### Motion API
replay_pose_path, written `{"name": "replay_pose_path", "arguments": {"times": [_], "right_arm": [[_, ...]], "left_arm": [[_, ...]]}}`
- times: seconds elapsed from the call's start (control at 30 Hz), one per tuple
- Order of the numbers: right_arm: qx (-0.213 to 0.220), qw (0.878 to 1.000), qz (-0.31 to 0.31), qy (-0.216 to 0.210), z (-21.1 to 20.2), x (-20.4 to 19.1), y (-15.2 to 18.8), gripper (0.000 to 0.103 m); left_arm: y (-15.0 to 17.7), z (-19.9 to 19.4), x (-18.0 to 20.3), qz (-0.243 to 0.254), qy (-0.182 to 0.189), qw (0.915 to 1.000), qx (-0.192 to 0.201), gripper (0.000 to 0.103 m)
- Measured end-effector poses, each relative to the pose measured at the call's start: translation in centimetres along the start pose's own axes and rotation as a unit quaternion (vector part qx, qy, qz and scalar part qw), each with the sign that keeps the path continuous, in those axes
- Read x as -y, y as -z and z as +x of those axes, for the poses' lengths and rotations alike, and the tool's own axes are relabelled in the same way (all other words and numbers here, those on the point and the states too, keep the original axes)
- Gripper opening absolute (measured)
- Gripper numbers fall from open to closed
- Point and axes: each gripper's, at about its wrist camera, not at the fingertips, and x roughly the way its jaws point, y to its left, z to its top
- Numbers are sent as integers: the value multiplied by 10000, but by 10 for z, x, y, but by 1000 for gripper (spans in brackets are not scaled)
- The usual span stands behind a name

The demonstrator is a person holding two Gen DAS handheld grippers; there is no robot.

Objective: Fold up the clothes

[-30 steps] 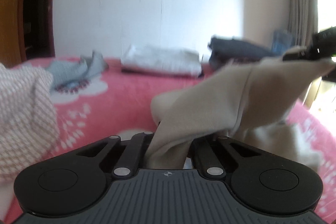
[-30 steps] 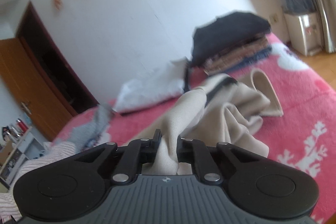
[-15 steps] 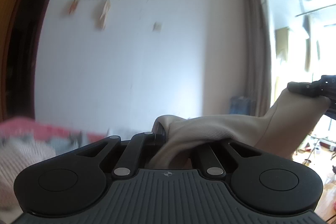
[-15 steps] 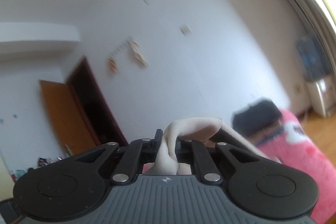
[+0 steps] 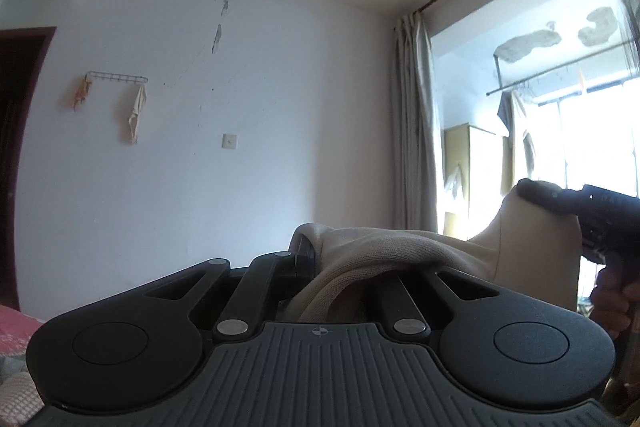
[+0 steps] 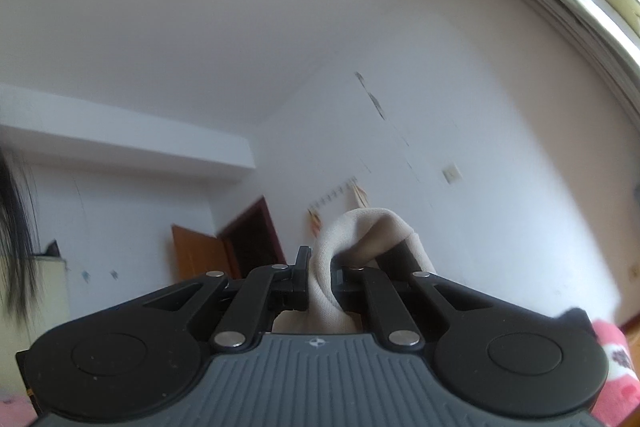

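Left wrist view: left gripper [image 5: 344, 267] pinches beige garment [image 5: 400, 247]; right gripper [image 6: 320, 279] clamps it too, open air ahead.

Left gripper [image 5: 340, 267] clamped on beige garment [image 5: 400, 247], right gripper [image 5: 552, 197] apparently pinching its far end

Garment [image 5: 384, 247] between left tool [image 5: 340, 267] and right tool [image 5: 560, 199].

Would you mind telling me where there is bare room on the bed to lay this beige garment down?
Hardly any bed shows now. Both grippers, left and right, are raised, clamping the beige knit garment toward wall and ceiling. Only slivers of pink blanket appear, bordered by a dark item; free room cannot be judged.
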Motion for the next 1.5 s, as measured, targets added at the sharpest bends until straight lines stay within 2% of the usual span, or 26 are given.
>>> {"name": "replay_pose_path", "arguments": {"times": [0.1,0.23,0.37,0.47,0.57,0.63,0.67,0.77,0.8,0.83,0.87,0.9,0.97,1.07,1.13,1.2,1.27,1.4,1.5], "right_arm": [[-404,9990,79,160,18,18,21,7],[-941,9947,183,372,43,41,48,7],[-1475,9869,288,583,68,65,76,7],[-1910,9780,349,765,88,83,102,7],[-2548,9607,424,1020,121,107,159,7],[-2959,9457,525,1238,140,127,200,7],[-3159,9373,573,1359,149,137,220,7],[-3795,9059,746,1727,173,168,276,10],[-4018,8932,813,1850,180,179,292,13],[-4216,8805,886,1978,182,188,309,16],[-4391,8679,966,2112,180,195,326,23],[-4526,8572,1060,2216,176,201,338,35],[-4672,8426,1289,2348,162,212,352,49],[-4507,8415,1773,2395,143,227,343,51],[-4250,8468,2119,2395,124,236,326,55],[-3947,8532,2404,2416,100,238,307,67],[-3763,8543,2623,2446,77,238,292,68],[-3866,8402,2887,2474,34,224,280,69],[-3925,8314,3048,2488,8,214,282,69]], "left_arm": [[33,25,-21,-149,-175,9987,-459,4],[78,58,-48,-347,-408,9928,-1068,4],[122,91,-75,-543,-639,9823,-1673,4],[156,116,-96,-685,-812,9712,-2134,5],[212,148,-124,-725,-1033,9459,-2989,14],[247,158,-139,-600,-1244,9320,-3351,30],[265,163,-147,-535,-1348,9245,-3525,34],[294,167,-162,-365,-1546,9103,-3824,46],[299,166,-166,-360,-1581,9088,-3844,53],[299,162,-168,-365,-1608,9087,-3835,61],[300,159,-169,-371,-1635,9086,-3827,64],[303,159,-172,-393,-1665,9084,-3815,70],[295,149,-172,-491,-1697,9080,-3799,72],[289,147,-179,-764,-1719,9078,-3748,72],[283,145,-183,-1001,-1704,9108,-3624,72],[277,143,-183,-1171,-1683,9137,-3509,72],[272,141,-177,-1247,-1657,9168,-3414,72],[255,129,-152,-934,-1383,9352,-3123,72],[239,116,-133,-571,-1320,9439,-2972,76]]}}
